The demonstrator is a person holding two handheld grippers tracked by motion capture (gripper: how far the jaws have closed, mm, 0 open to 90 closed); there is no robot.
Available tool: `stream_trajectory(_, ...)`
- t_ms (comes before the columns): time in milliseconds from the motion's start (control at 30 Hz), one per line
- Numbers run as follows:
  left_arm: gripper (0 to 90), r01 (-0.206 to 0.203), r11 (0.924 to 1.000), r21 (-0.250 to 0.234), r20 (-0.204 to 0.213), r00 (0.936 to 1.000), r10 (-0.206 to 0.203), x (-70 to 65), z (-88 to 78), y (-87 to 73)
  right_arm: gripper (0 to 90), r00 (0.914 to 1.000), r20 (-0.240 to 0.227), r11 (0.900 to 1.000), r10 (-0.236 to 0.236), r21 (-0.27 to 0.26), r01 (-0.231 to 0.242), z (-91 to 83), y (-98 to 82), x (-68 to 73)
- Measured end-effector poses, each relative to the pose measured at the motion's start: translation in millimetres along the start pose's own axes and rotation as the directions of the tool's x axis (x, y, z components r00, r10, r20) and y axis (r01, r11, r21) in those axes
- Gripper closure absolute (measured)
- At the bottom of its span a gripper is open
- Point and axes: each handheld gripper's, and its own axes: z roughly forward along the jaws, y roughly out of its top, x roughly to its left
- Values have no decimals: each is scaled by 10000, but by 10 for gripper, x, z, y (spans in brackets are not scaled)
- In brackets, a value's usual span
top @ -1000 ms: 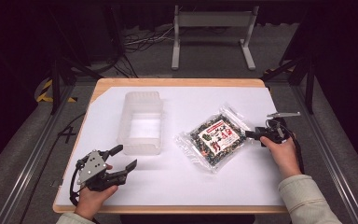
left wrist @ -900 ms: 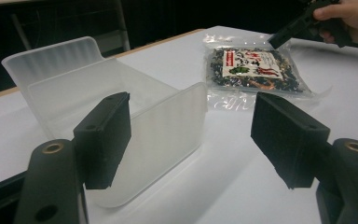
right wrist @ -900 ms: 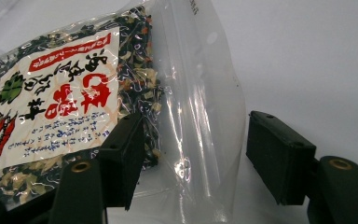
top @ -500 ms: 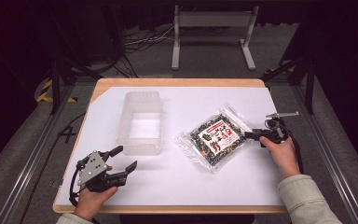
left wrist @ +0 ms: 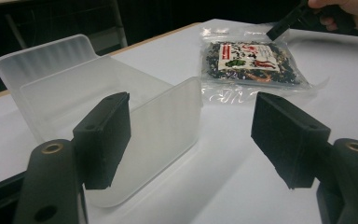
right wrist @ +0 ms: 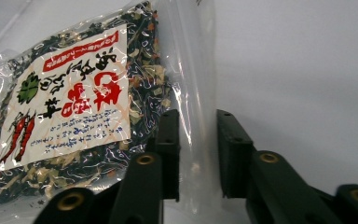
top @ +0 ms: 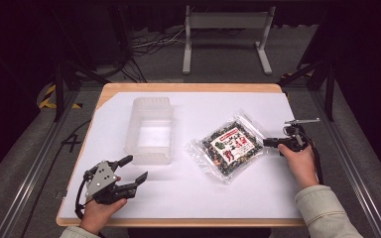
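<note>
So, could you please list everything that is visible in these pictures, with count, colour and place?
table: one, white top with a wooden edge, centre of the high view.
plastic box: one, clear, on the table's left half.
food bag: one, clear with dark contents and a red and white label, right of the box.
metal stand: one, grey, on the floor behind the table.
left hand-held gripper: one, black, open, near the table's front left.
right hand-held gripper: one, black, jaws around the bag's clear edge with a gap between them.
</note>
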Motion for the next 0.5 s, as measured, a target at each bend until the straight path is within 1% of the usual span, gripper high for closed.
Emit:
stream_trajectory(67, 290, -15, 10000, 13, 13, 10000, 15, -1, 3, 1, 783, 10000, -32, 10000, 51, -23, -51, -2, 0, -9)
stream_trajectory(167, 290, -9, 10000, 17, 24, 10000, 9, -3, 5, 2, 804, 10000, -46, 10000, 7, -79, -8, -2, -5, -13)
stream_trajectory(200, 290, -11, 10000, 16, 26, 10000, 10, -4, 7, 2, 817, 10000, -28, 10000, -40, -87, 39, -4, -5, -10)
stream_trajectory(267, 290, -19, 10000, 22, 32, 10000, 19, -5, 10, 3, 871, 9997, 31, 9997, -241, -95, 241, -6, -2, -3)
stream_trajectory(300, 290, -19, 10000, 22, 32, 10000, 19, -5, 10, 3, 871, 9997, 31, 9997, -241, -95, 241, -6, -2, -3)
stream_trajectory(367, 296, -33, 10000, -65, 70, 10000, 33, -3, 3, 5, 900, 9993, -5, 9992, -383, -123, 383, -3, 0, -2)
stream_trajectory(500, 270, 112, 9996, -246, 65, 9999, -110, 10, 7, 2, 900, 9976, -12, 9975, -692, -130, 692, -13, 9, 6)
